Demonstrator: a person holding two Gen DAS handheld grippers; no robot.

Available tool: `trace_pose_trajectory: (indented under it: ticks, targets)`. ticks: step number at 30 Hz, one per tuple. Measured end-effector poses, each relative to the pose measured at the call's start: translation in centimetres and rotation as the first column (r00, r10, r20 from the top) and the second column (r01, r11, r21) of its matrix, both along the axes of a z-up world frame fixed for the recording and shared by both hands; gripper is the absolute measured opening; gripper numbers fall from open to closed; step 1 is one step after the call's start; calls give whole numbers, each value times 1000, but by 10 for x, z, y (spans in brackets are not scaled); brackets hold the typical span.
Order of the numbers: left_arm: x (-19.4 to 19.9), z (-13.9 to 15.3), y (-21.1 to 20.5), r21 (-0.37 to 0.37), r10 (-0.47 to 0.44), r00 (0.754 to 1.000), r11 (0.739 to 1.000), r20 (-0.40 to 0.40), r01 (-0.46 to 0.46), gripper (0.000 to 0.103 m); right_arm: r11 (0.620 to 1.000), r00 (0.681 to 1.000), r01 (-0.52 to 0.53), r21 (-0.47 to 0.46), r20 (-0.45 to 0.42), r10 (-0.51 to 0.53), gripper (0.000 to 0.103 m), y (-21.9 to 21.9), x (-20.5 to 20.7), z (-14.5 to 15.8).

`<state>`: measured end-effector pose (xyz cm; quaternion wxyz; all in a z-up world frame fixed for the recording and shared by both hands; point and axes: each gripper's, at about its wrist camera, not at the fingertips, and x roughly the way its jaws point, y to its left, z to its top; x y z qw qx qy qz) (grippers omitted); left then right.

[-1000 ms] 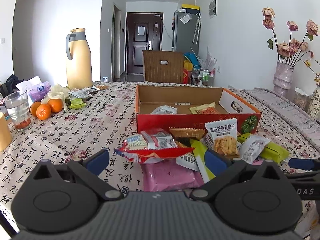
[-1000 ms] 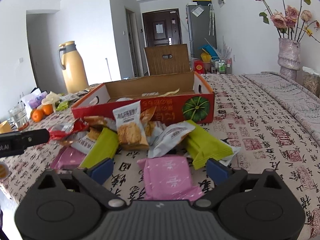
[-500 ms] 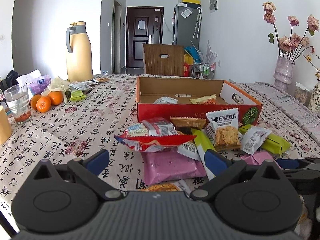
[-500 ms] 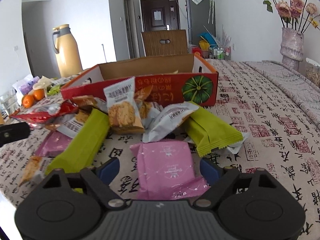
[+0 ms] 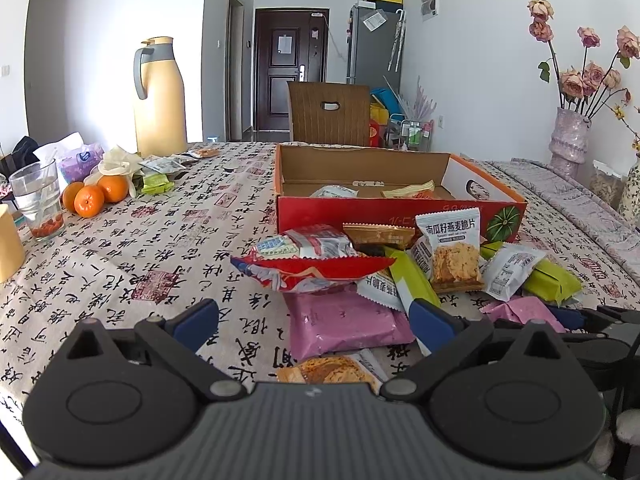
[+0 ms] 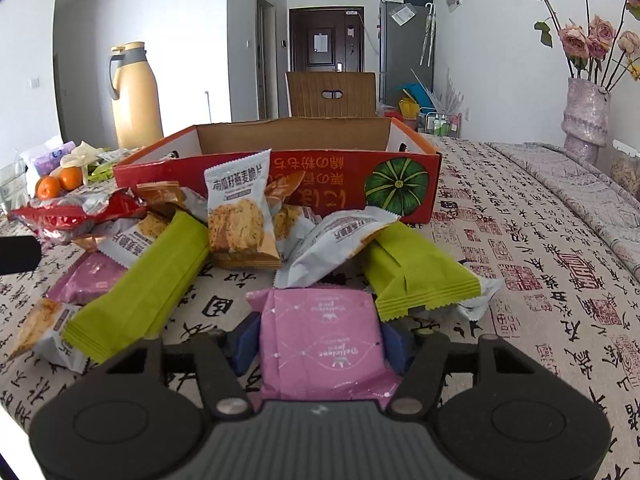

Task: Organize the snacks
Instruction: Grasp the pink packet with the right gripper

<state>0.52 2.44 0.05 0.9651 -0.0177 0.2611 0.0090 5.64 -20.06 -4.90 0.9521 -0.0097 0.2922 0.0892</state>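
A red cardboard box (image 5: 400, 210) (image 6: 320, 184) stands open on the table with a few packets inside. A pile of snack packets lies in front of it: a red bag (image 5: 312, 268), pink packets (image 5: 340, 324), green bars (image 6: 148, 284) (image 6: 416, 272), an oat-crisp packet (image 6: 240, 216). My right gripper (image 6: 322, 340) is closed on a pink packet (image 6: 324, 344) lying on the table. My left gripper (image 5: 316, 324) is open and empty, low over the near edge of the pile. The right gripper shows in the left wrist view (image 5: 592, 320).
A yellow thermos jug (image 5: 160, 96), oranges (image 5: 90, 196), a glass of water (image 5: 38, 196) and tissue packs sit at the left. A vase of dried roses (image 5: 568, 136) stands at the right. A wooden chair (image 5: 328, 114) is behind the box.
My right gripper moved forward and down and its fingers closed on the pink packet. My left gripper drew back and lowered a little, still open.
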Motion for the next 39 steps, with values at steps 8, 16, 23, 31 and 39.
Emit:
trace_pose_trajectory:
  ticks: [8, 16, 23, 31, 39]
  targets:
    - [1, -4, 1, -2, 9, 1000, 1000, -19, -9, 103, 1000, 999, 16, 18, 50, -16, 61, -2, -17, 2]
    - [0, -6, 0, 0, 4, 999, 1000, -36, -4, 103, 1000, 994, 11, 25, 108, -13, 61, -1, -29, 14]
    - [-2, -10, -2, 6, -10, 998, 1000, -64, 10, 103, 999, 991, 19, 30, 135, -23, 61, -3, -38, 21]
    - [0, -24, -9, 20, -34, 990, 999, -134, 37, 103, 999, 991, 20, 41, 134, -26, 61, -5, -45, 21]
    - [8, -36, -10, 27, -23, 982, 999, -186, 29, 103, 999, 990, 22, 47, 137, -29, 61, -7, -48, 21]
